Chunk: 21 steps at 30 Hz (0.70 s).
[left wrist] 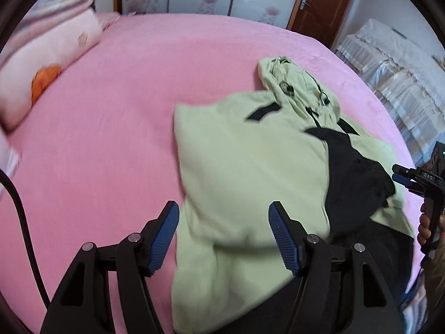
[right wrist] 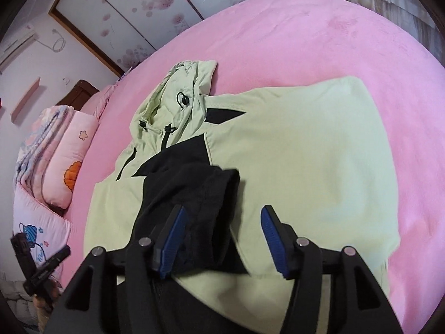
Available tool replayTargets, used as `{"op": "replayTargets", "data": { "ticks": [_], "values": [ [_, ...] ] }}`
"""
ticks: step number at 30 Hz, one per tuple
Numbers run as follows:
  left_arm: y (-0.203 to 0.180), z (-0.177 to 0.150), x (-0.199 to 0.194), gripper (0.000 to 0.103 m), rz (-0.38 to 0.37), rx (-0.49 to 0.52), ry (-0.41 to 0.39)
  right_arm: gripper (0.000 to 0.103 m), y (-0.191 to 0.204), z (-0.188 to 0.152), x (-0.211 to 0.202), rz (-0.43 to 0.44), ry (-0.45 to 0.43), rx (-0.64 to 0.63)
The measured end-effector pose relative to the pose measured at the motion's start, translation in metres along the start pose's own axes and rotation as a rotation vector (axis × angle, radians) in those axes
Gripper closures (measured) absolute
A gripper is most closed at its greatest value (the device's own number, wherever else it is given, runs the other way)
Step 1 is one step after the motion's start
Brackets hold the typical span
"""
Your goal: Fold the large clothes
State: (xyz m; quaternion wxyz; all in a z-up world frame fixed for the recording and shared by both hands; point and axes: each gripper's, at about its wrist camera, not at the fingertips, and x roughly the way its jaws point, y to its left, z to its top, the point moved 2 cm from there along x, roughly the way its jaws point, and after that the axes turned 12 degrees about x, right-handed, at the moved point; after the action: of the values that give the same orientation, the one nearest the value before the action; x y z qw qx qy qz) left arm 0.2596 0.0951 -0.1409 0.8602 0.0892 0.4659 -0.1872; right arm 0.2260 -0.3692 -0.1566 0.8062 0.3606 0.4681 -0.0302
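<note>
jacket (left wrist: 250,167) | pale green, black panels, partly folded | left claw (left wrist: 224,239) spread | right claw (right wrist: 222,242) spread

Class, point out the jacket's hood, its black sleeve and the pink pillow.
hood (right wrist: 178,94): right wrist view, on its green crown.
black sleeve (right wrist: 200,194): right wrist view, mid-sleeve.
pink pillow (left wrist: 47,64): left wrist view, on its face.

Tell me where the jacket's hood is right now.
The hood lies flat on the pink bed sheet, at the jacket's far end, upper left in the right wrist view, pointing toward the wardrobe.
</note>
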Motion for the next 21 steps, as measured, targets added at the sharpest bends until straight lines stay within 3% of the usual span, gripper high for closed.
{"op": "replayTargets", "data": {
  "ticks": [6,12,13,14,15,16,17,21],
  "values": [
    [0.026,0.052,0.075,0.038,0.002,0.026,0.12,0.046,-0.006,0.02,0.057,-0.013,0.137,0.036],
    [0.047,0.06,0.138,0.038,-0.074,-0.048,0.229,0.047,0.008,0.018,0.067,0.006,0.125,-0.084],
    [0.047,0.06,0.143,0.038,-0.081,-0.052,0.236,0.051,0.012,0.015,0.068,-0.007,0.114,-0.124],
    [0.047,0.059,0.147,0.047,-0.075,-0.049,0.232,0.057,0.017,0.012,0.069,-0.039,0.099,-0.177],
    [0.046,0.059,0.148,0.064,-0.049,-0.034,0.227,0.068,0.023,0.008,0.071,-0.077,0.088,-0.231],
    [0.046,0.059,0.147,0.071,-0.019,-0.011,0.218,0.071,0.029,0.006,0.071,-0.1,0.069,-0.274],
    [0.048,0.059,0.144,0.091,0.003,0.0,0.202,0.073,0.034,0.004,0.069,-0.115,0.04,-0.31],
    [0.068,0.065,0.125,0.099,0.044,-0.014,0.141,0.078,0.06,0.005,0.056,-0.084,-0.078,-0.38]
  ]
}}
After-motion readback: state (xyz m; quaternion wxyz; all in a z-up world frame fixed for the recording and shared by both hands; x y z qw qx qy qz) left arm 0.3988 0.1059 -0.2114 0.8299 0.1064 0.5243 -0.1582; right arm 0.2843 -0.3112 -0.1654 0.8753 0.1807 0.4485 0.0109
